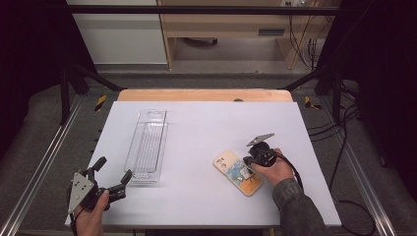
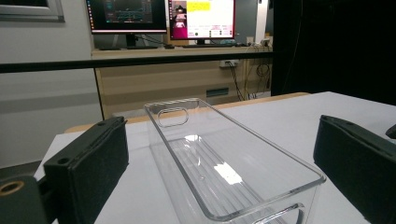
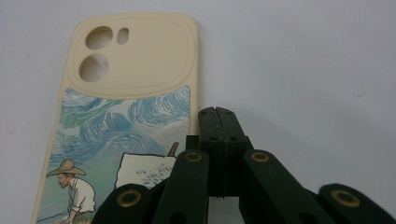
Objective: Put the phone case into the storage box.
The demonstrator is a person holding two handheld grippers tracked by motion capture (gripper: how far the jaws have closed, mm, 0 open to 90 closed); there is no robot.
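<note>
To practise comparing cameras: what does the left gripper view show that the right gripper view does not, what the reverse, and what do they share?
Left gripper view alone: a clear bin between wide-open black jaws, with monitors behind. Right gripper view alone: a cream phone case with a painted figure in a straw hat, beside shut jaws with nothing between them. Both: the white table.

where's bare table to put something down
Free: the wide strip between the clear plastic bin and the cream painted phone case, and the far white table behind them. Crowded: around the case, where the shut right gripper sits.
</note>
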